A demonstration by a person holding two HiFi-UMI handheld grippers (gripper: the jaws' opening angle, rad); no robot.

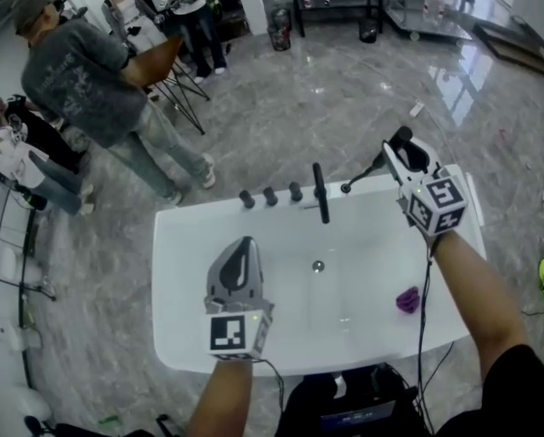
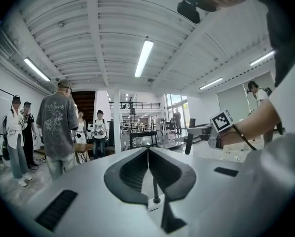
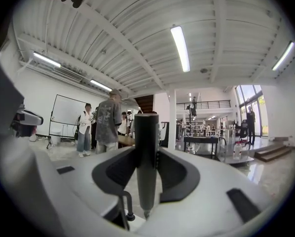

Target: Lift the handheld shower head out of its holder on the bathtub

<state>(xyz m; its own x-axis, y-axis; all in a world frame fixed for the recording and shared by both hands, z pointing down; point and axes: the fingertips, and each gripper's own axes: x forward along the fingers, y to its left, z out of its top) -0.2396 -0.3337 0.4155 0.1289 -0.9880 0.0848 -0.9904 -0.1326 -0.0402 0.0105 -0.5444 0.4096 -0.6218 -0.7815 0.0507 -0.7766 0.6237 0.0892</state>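
The left gripper [image 2: 148, 151] has its jaws closed together with nothing between them. At 9 o'clock a person in a grey T-shirt [image 2: 57, 127] stands with back turned. At 3 o'clock a forearm [image 2: 258, 118] ends at a marker cube [image 2: 221, 122]. A ceiling light [image 2: 143, 58] runs at 12 o'clock.

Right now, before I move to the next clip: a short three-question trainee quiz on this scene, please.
1. True or false: the jaws of the left gripper stand apart.
2. The right gripper is shut on: A a cup, B the shower head, C nothing.
3. Fill in: the small thing lying in the tub is coloured ___.
Key: 1 false; 2 B; 3 purple.
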